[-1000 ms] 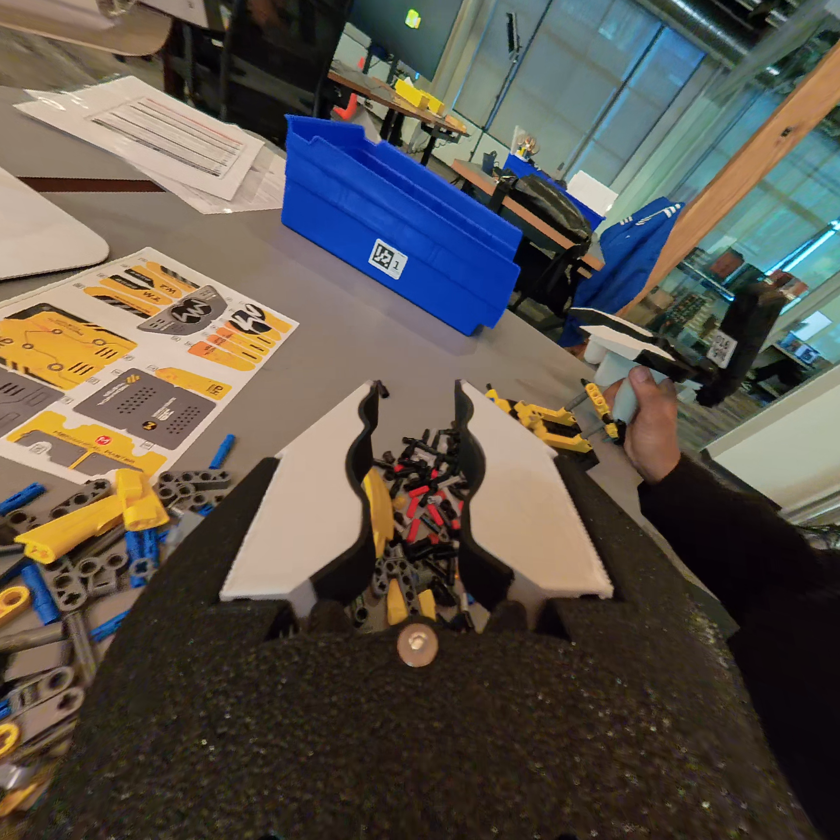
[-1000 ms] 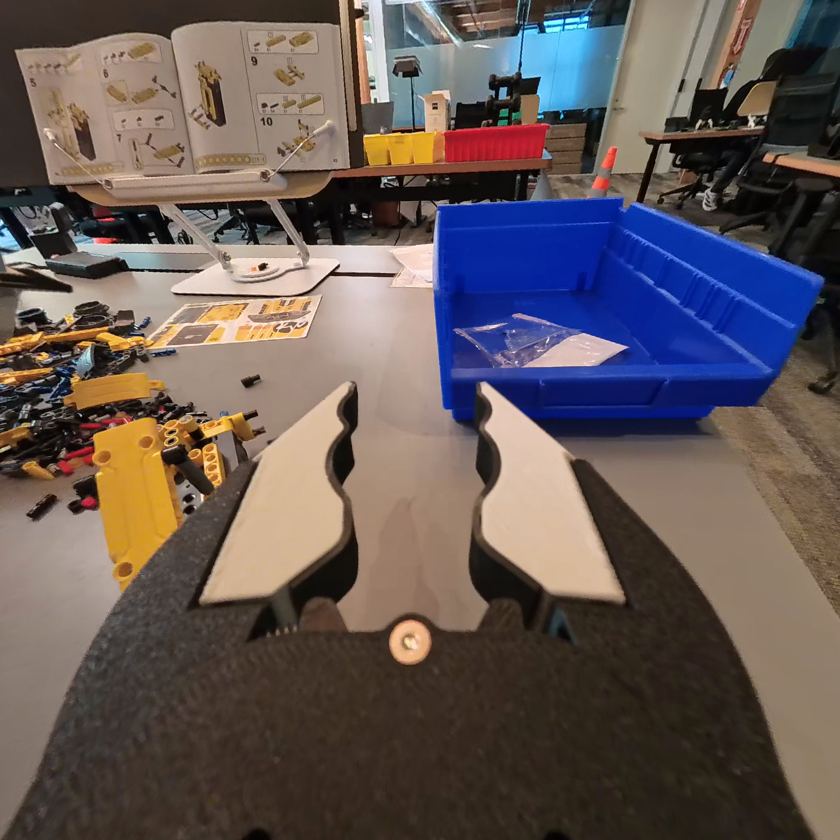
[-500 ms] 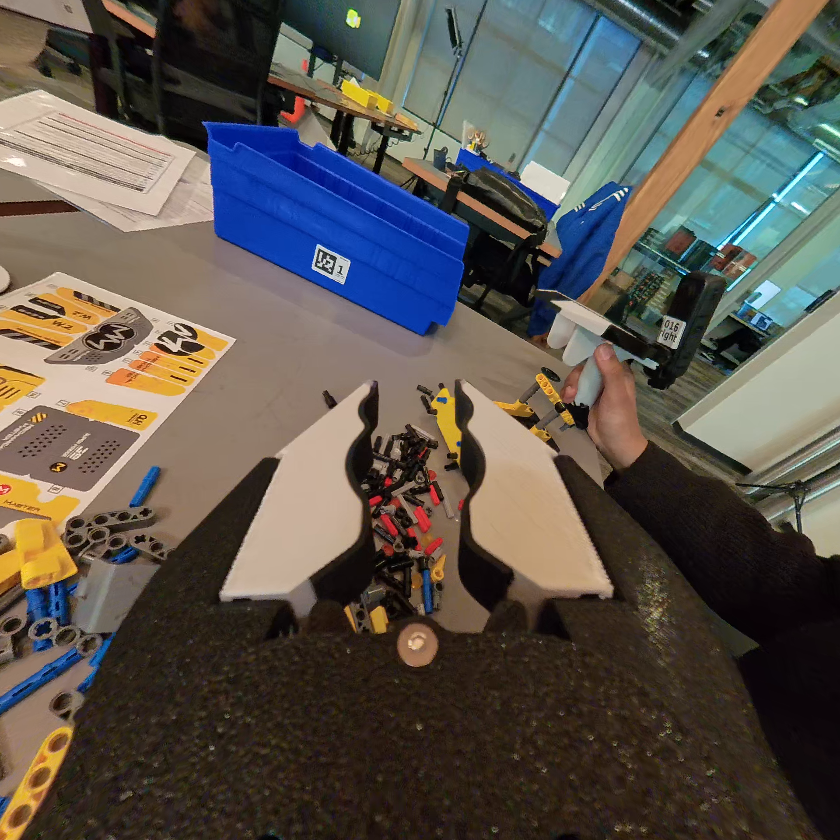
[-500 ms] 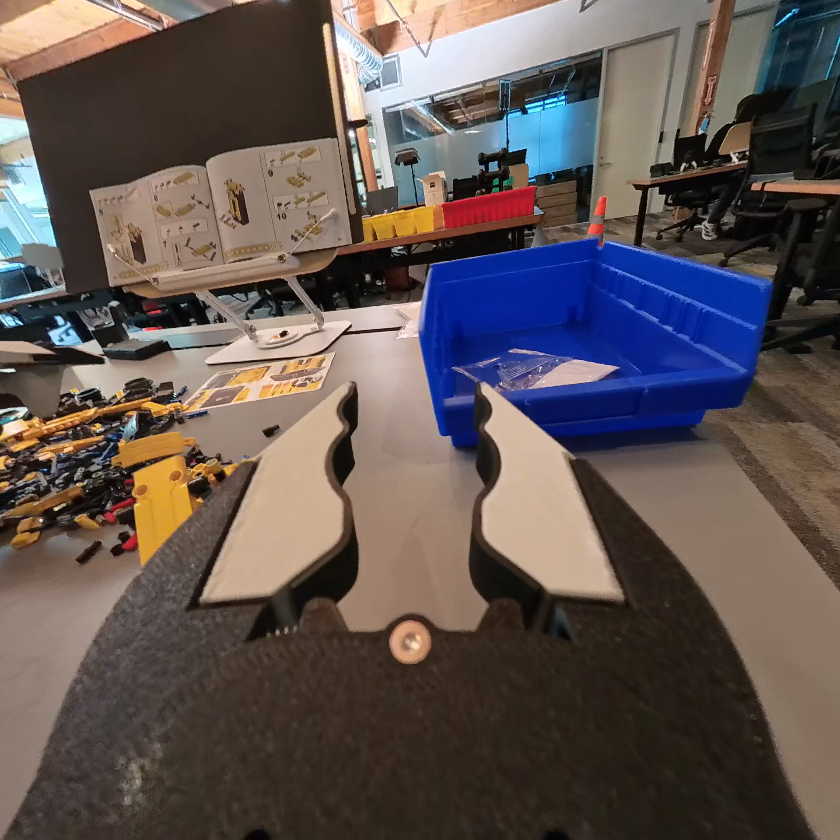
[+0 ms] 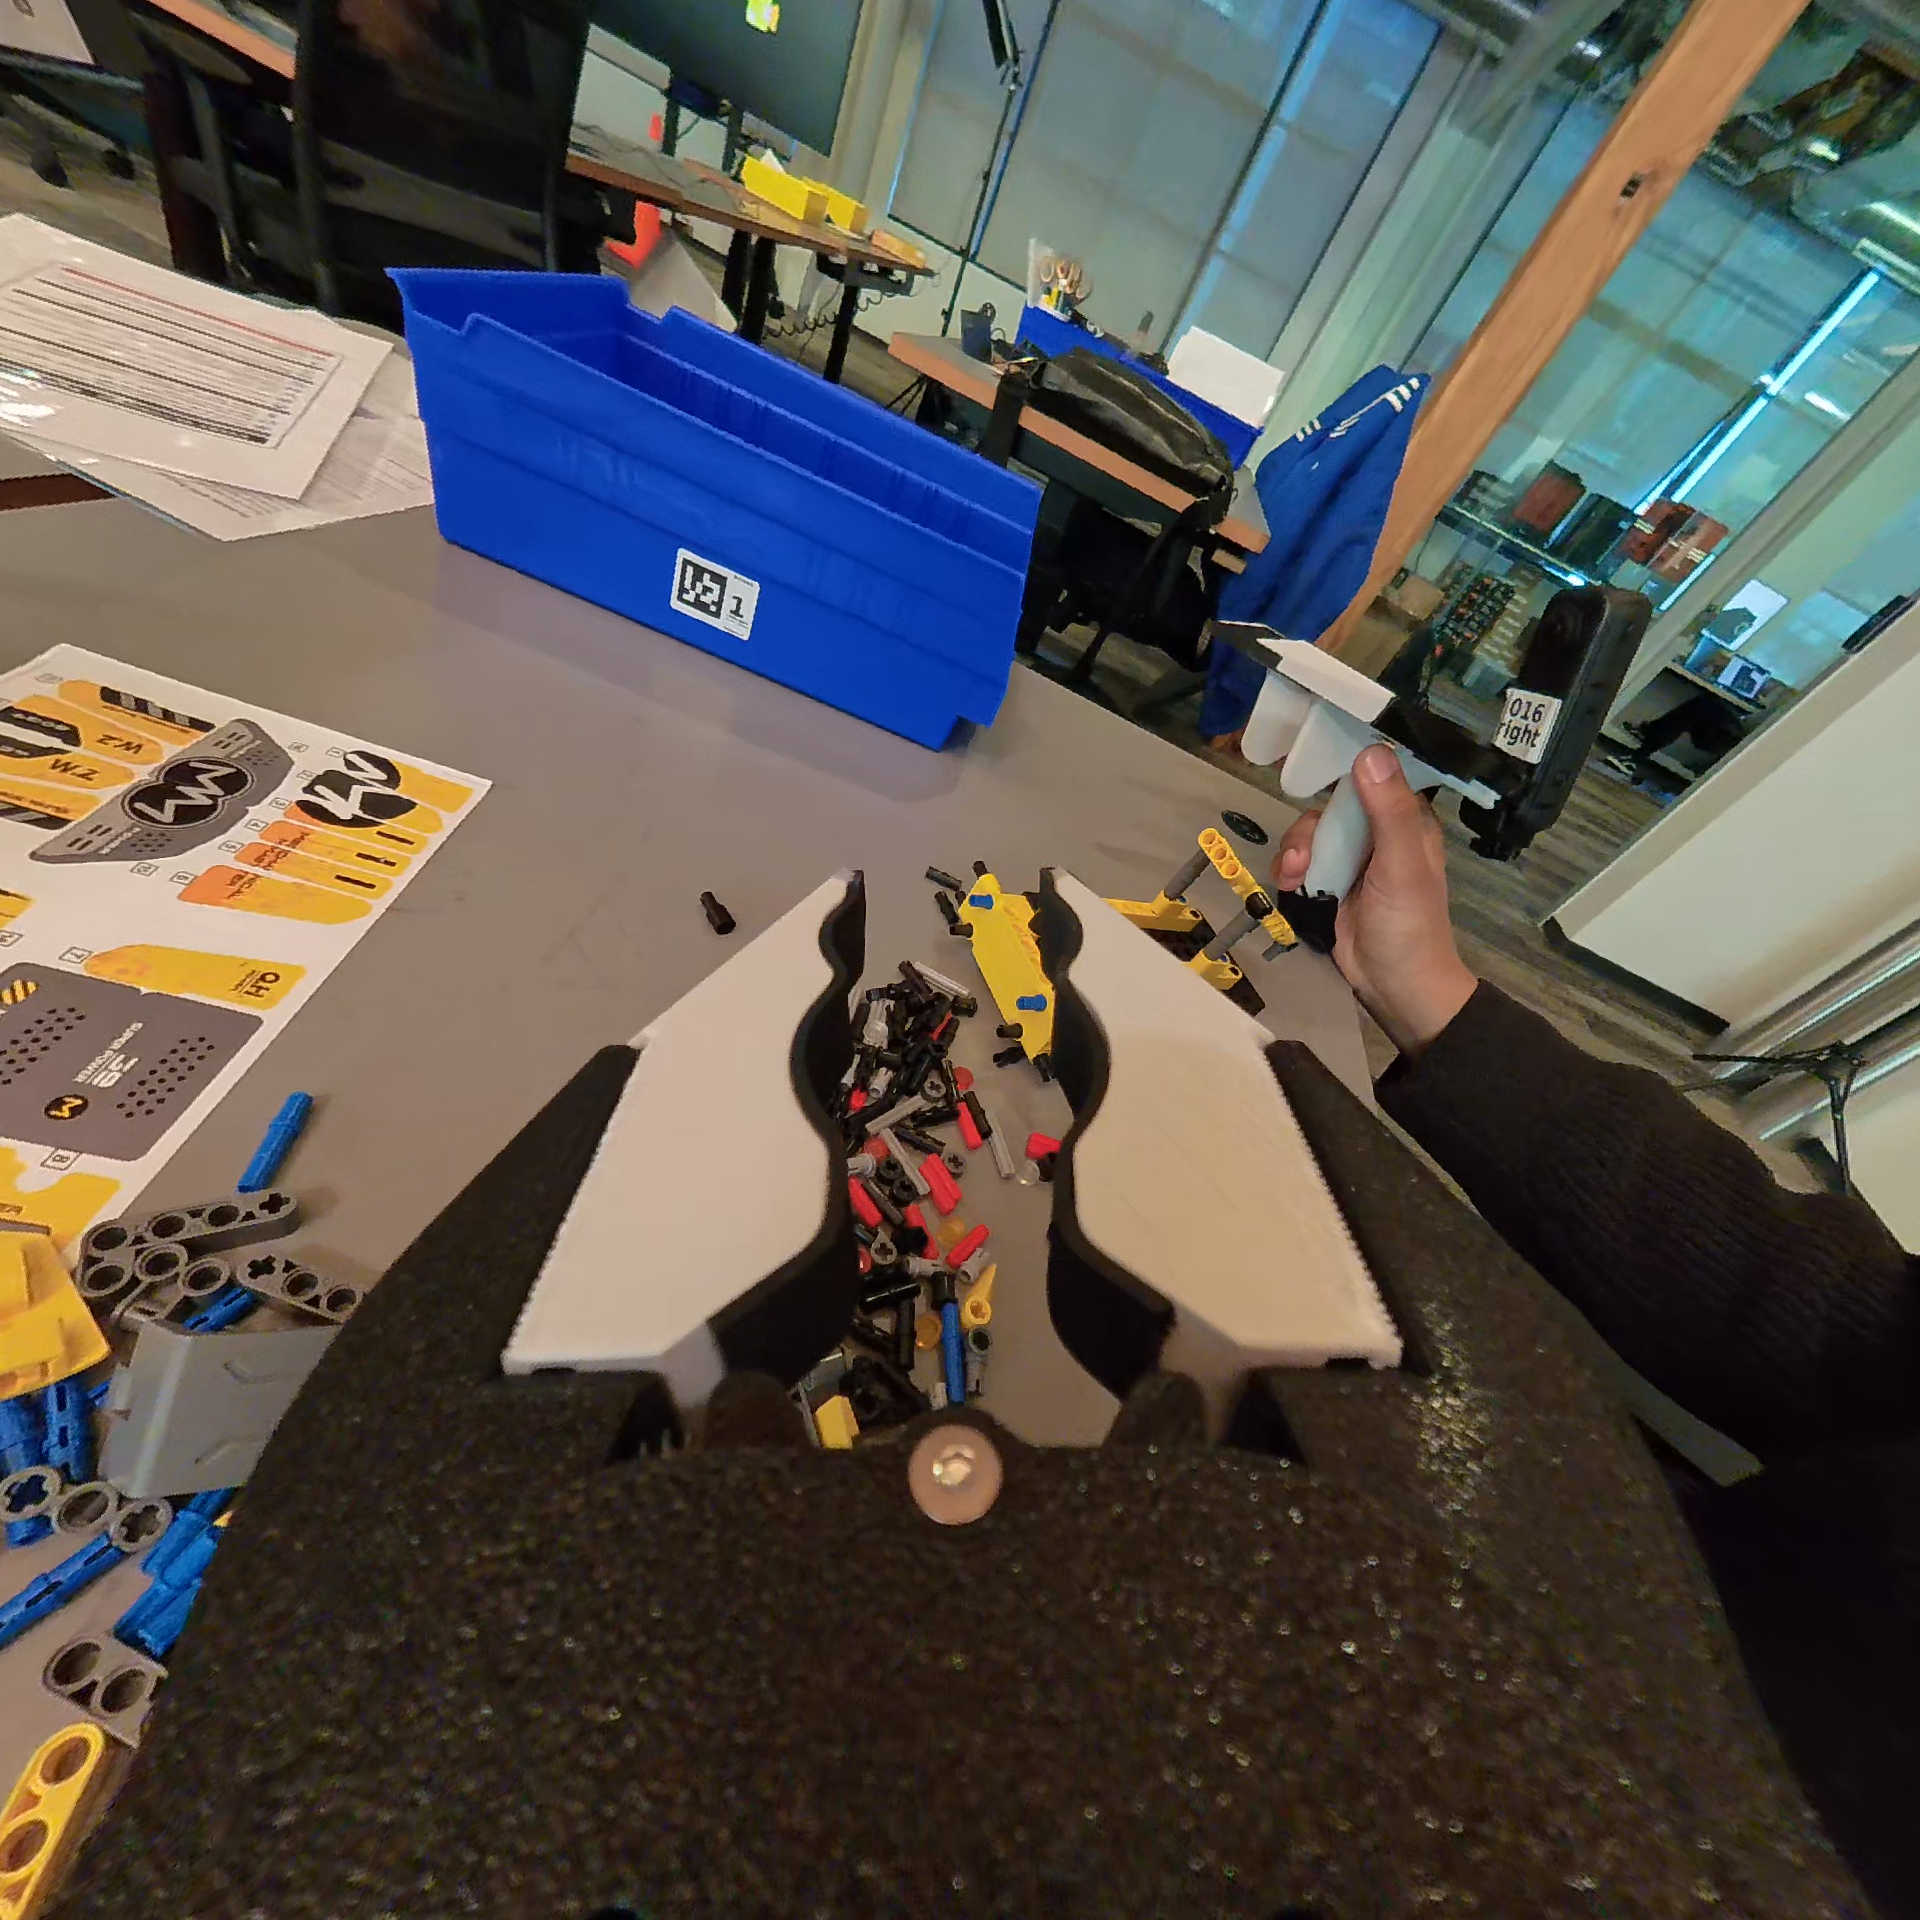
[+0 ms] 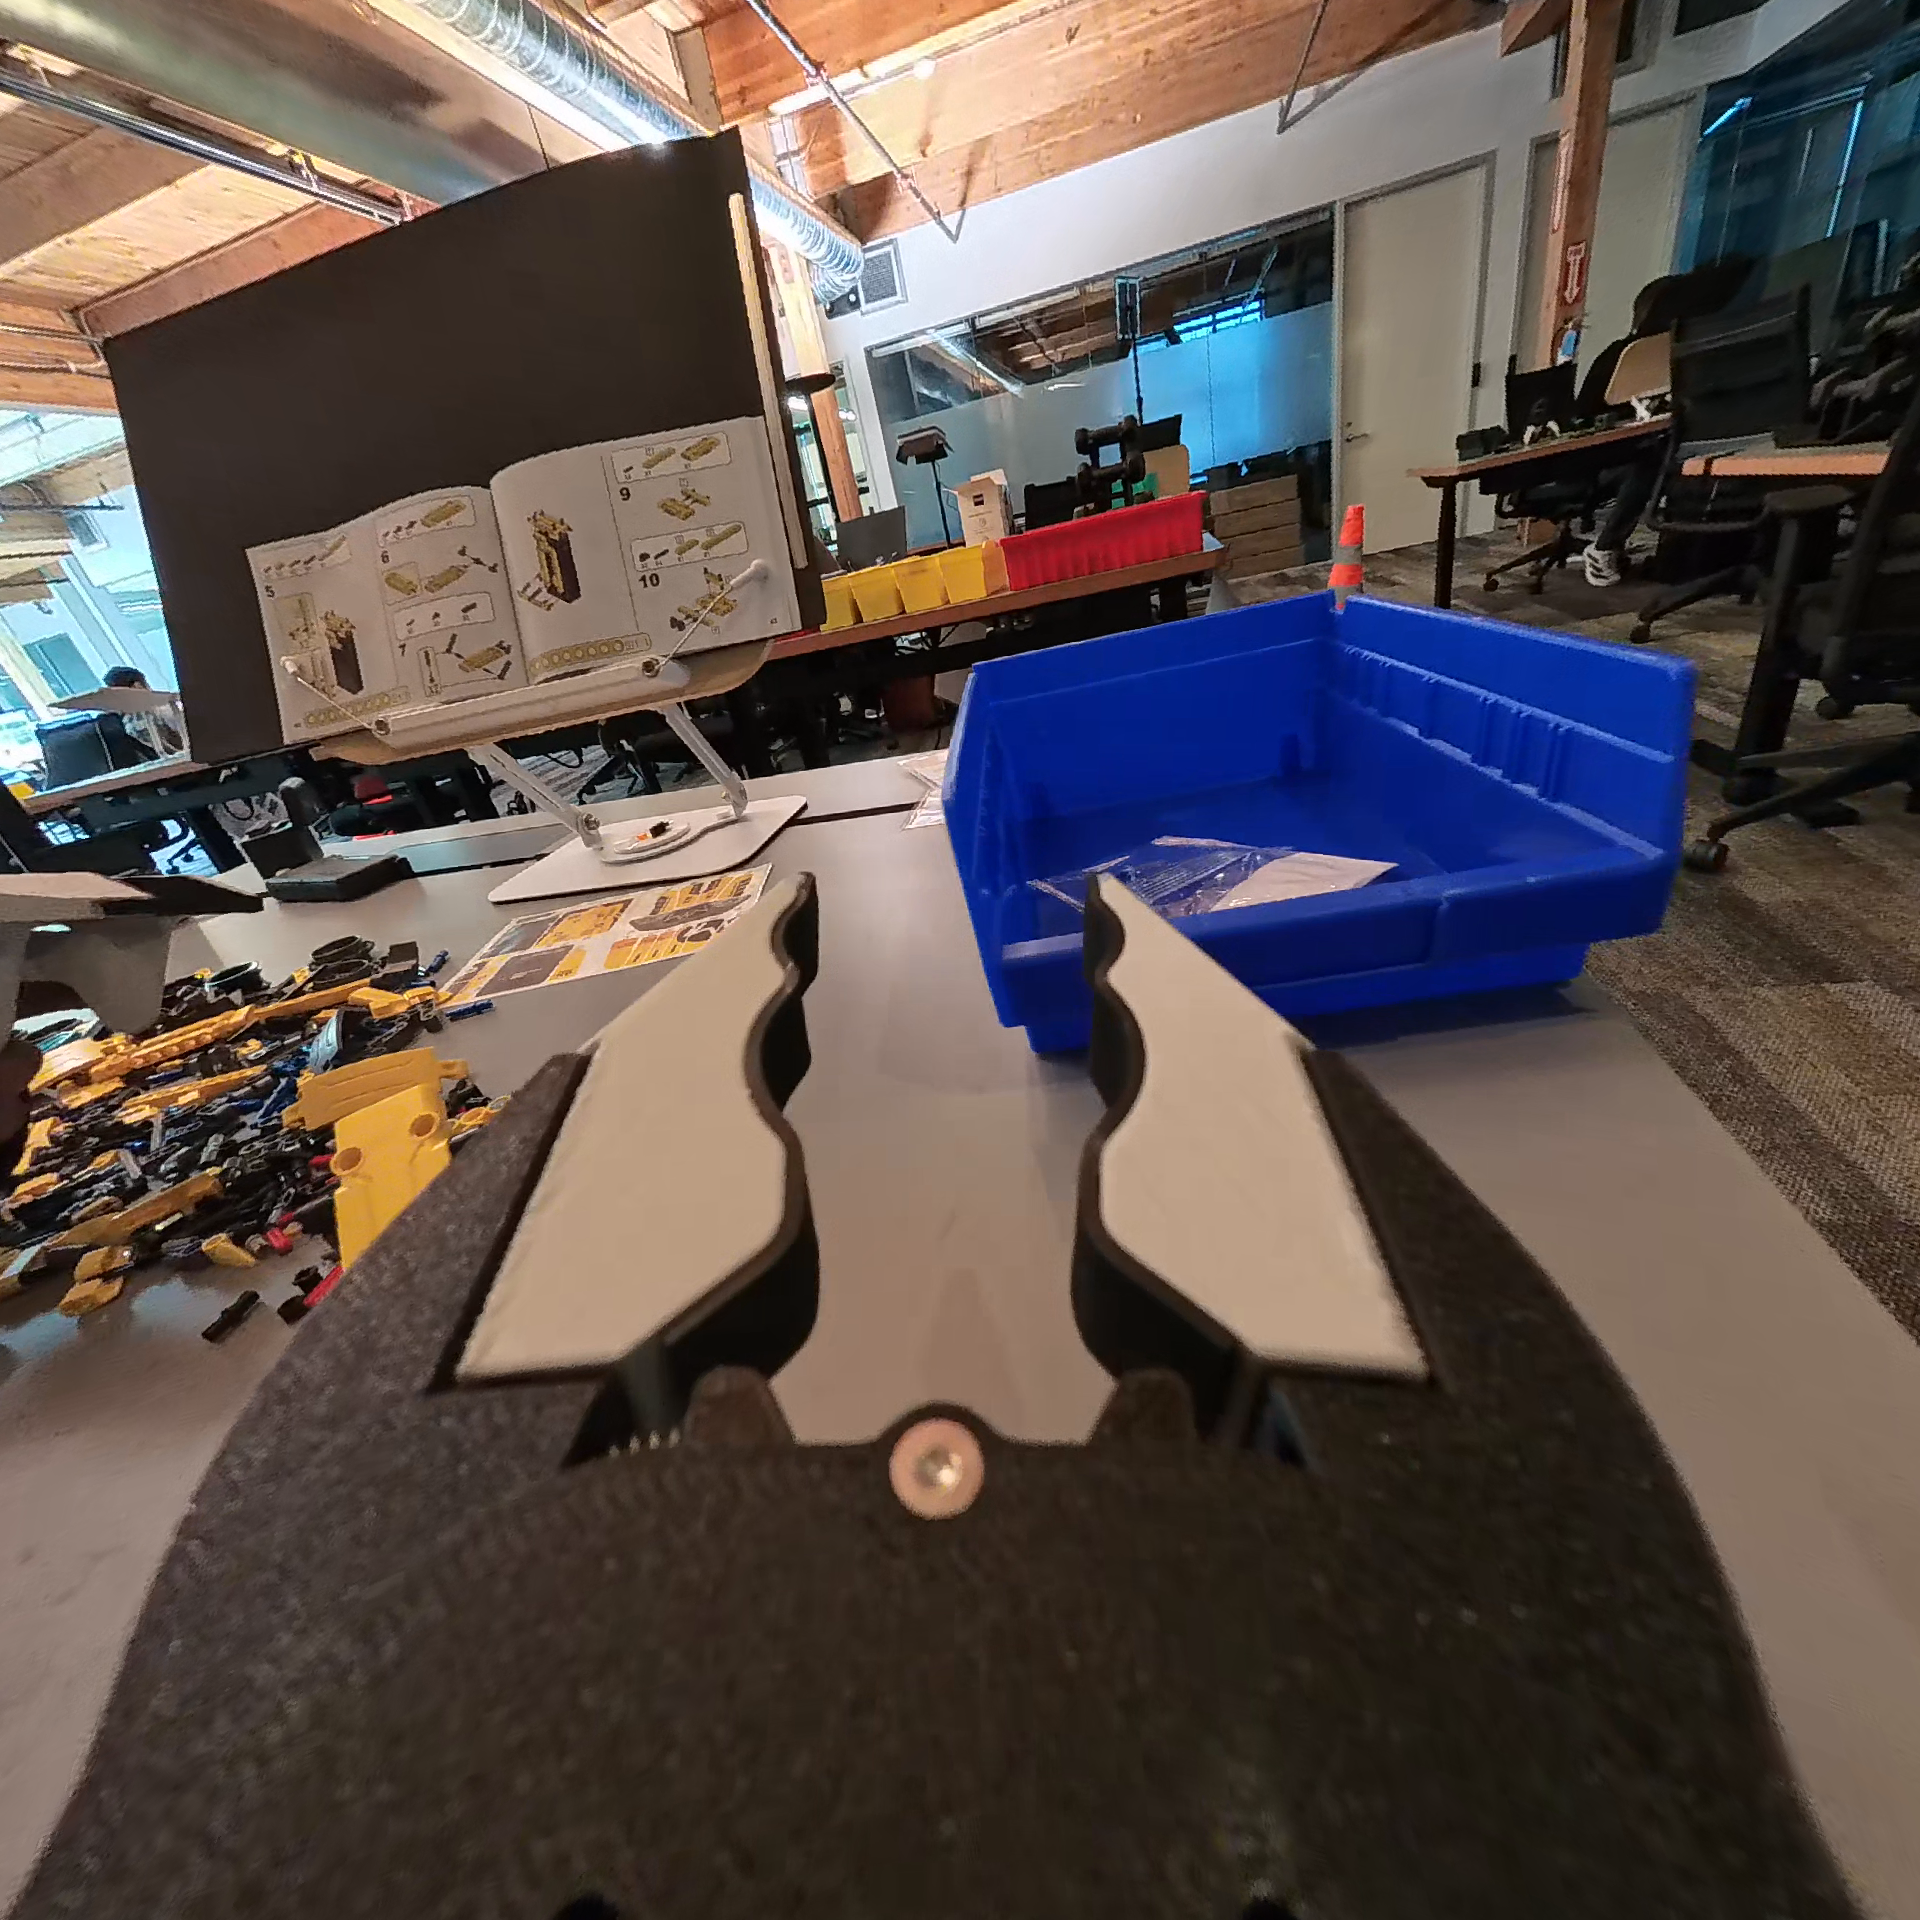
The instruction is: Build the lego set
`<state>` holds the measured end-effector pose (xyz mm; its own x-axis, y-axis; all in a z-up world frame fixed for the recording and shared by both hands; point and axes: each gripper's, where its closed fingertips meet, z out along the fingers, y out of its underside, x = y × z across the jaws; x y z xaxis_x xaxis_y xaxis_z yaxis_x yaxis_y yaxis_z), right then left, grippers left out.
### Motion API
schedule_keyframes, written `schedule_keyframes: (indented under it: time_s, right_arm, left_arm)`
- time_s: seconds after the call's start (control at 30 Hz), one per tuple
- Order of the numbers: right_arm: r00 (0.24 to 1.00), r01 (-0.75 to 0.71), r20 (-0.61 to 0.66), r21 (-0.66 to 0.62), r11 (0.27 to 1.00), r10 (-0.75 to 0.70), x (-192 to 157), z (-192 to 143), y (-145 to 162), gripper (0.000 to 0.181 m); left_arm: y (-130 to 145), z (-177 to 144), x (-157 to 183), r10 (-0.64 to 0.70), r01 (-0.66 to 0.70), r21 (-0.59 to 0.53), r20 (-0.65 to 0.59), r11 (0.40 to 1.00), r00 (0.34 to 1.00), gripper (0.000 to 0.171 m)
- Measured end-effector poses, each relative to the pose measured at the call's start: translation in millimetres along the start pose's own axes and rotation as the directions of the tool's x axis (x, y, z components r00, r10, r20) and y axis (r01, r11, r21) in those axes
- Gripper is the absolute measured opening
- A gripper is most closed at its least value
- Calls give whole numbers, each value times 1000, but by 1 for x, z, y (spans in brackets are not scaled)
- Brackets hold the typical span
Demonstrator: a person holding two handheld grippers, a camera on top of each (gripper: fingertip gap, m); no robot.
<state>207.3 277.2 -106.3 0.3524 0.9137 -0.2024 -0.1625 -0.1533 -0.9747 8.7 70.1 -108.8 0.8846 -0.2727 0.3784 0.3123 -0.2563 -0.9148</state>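
My left gripper (image 5: 951, 888) is open and empty, held above a heap of small black, red and grey pins (image 5: 914, 1122) on the grey table (image 5: 582, 790). A partly built yellow assembly (image 5: 1008, 956) lies just beyond its fingertips. My right gripper (image 6: 945, 894) is open and empty, raised over bare table and tilted up toward a blue bin (image 6: 1351, 769) holding a clear plastic bag (image 6: 1205, 862). It also shows in the left wrist view (image 5: 1299, 675), held in a hand at the right. The blue bin (image 5: 707, 499) stands beyond the pins.
A yellow and grey sticker sheet (image 5: 177, 862) lies at the left, with loose grey, blue and yellow parts (image 5: 166, 1278) near it. An open instruction booklet (image 6: 520, 582) rests on a stand (image 6: 644, 842). A spread of yellow and black parts (image 6: 208, 1101) covers the table's left side. Printed papers (image 5: 166, 364) lie far left. The gap from one gripper's tips to the other's is roughly 30 cm.
My left gripper has moved right across the parts, from the yellow and grey pieces to the small pins. My right gripper has risen and tilted upward. Both stayed open.
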Motion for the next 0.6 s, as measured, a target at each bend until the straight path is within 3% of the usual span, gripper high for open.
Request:
schedule_keyframes:
  time_s: [0.43,0.6]
  right_arm:
    - [997,74,12,-29,997,-74,-13,1,5,51]
    - [991,121,57,-18,993,-119,-28,-2,5,50]
  left_arm:
    - [9,5,-3,22,-22,-37,14,999,1000,33]
    - [10,8,12,53,-55,-45,-42,997,998,33]
